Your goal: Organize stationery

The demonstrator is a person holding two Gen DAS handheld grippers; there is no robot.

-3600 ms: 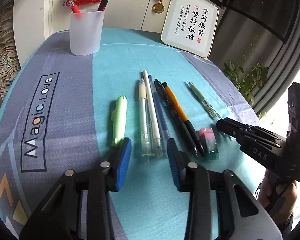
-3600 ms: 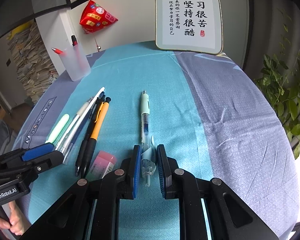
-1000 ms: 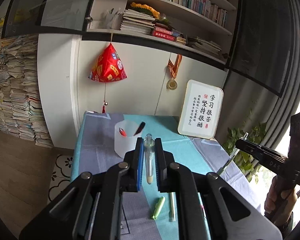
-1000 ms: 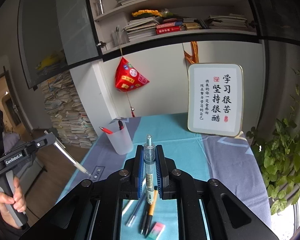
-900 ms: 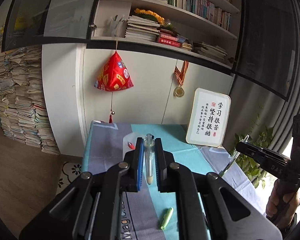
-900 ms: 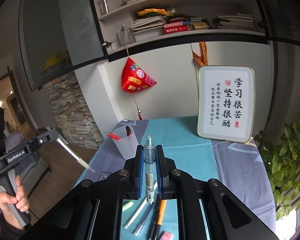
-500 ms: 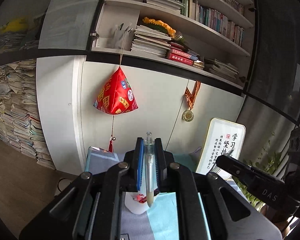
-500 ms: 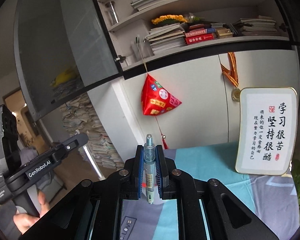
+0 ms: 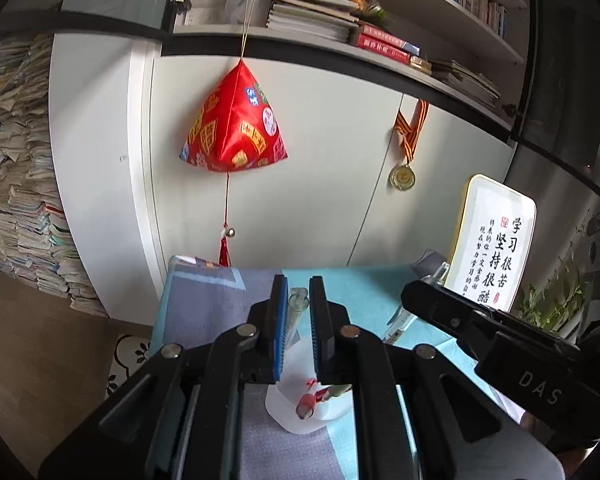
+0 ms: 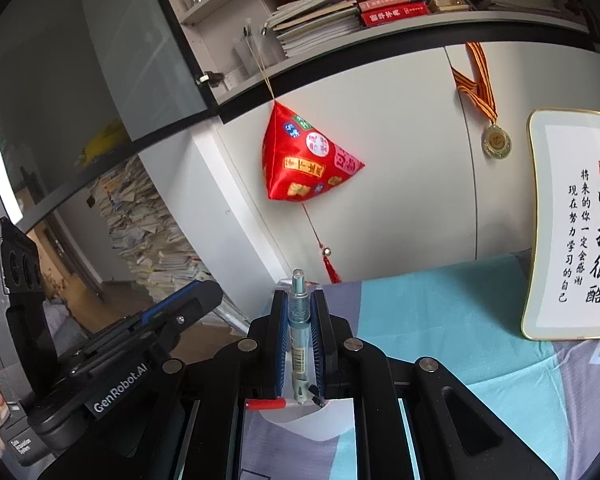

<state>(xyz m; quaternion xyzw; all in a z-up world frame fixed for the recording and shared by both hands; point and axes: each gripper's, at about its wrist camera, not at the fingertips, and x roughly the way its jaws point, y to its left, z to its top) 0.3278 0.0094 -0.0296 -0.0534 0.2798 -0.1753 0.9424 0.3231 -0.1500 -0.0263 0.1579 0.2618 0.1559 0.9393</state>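
Observation:
My left gripper stands above the translucent white pen cup, jaws slightly parted, with a clear pen upright between them and leaning on the left pad; whether it is still gripped is unclear. Red pens stick up inside the cup. My right gripper is shut on a pale blue-green pen, held upright just over the same cup, where a red pen shows. Each gripper shows in the other's view: the right one on the right, the left one on the left.
The blue and grey tablecloth lies below. A framed calligraphy sign stands at the right. A red hanging ornament and a medal hang on the white cabinet behind. Book stacks line the left wall.
Both grippers have come forward and lower over the cup. The left jaws now stand a little wider around the clear pen, which sits lower. The right gripper still holds its pen.

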